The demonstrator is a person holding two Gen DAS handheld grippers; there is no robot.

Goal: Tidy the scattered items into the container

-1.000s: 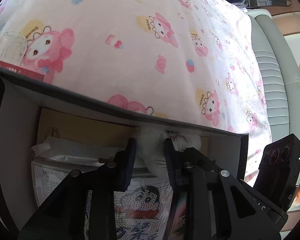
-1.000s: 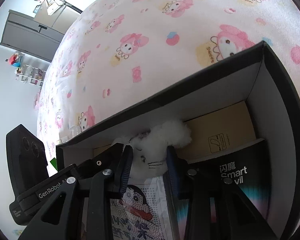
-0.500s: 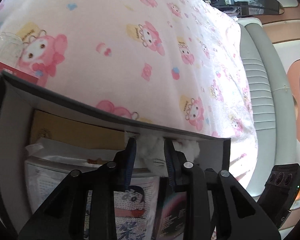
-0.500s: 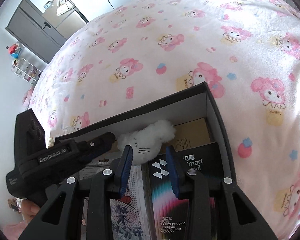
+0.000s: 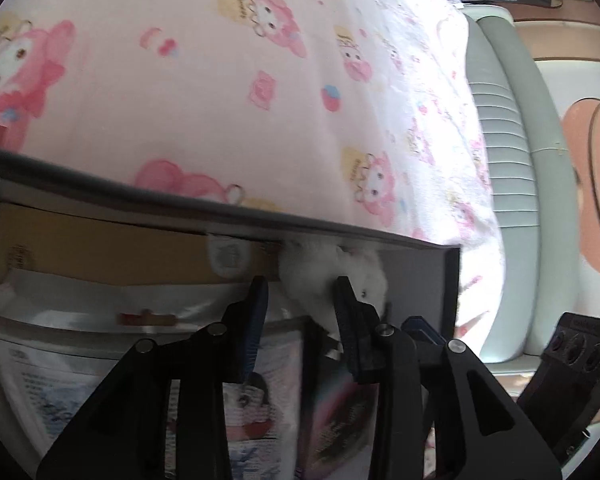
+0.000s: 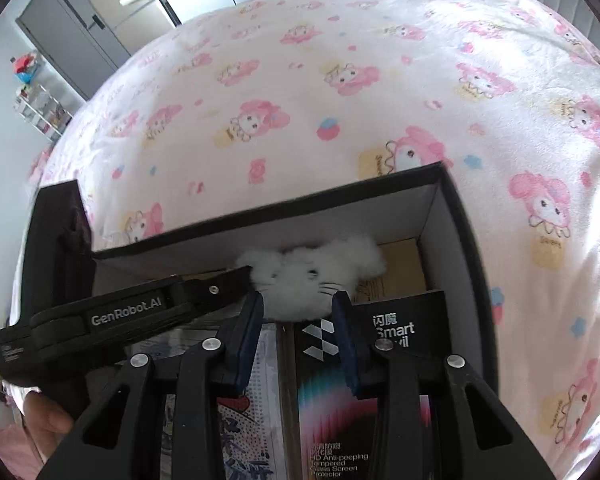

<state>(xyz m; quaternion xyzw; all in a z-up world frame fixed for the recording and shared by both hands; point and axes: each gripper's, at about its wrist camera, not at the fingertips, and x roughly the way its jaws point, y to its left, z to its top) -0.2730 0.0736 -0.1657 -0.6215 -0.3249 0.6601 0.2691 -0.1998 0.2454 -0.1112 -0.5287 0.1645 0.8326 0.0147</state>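
A black box with white inner walls (image 6: 432, 208) sits on the bed. A white fluffy cat toy (image 6: 312, 276) lies inside against its far wall, also in the left wrist view (image 5: 320, 272). My left gripper (image 5: 300, 300) is open over the box, the toy at its right finger. My right gripper (image 6: 298, 312) is open and empty just short of the toy. In the box lie a black screen protector pack (image 6: 340, 392), a cartoon-printed packet (image 6: 240, 432) and a tan box (image 5: 100, 248).
A pink cartoon-print bedsheet (image 6: 340, 80) surrounds the box. A grey padded bed edge (image 5: 512, 152) runs along the right in the left wrist view. Grey cabinets (image 6: 80, 28) stand beyond the bed. The left gripper body (image 6: 120, 312) reaches across the box's left side.
Both grippers have pulled back from the toy. The right gripper let go of it and rose; the toy now rests in the box. The left gripper shifted left.
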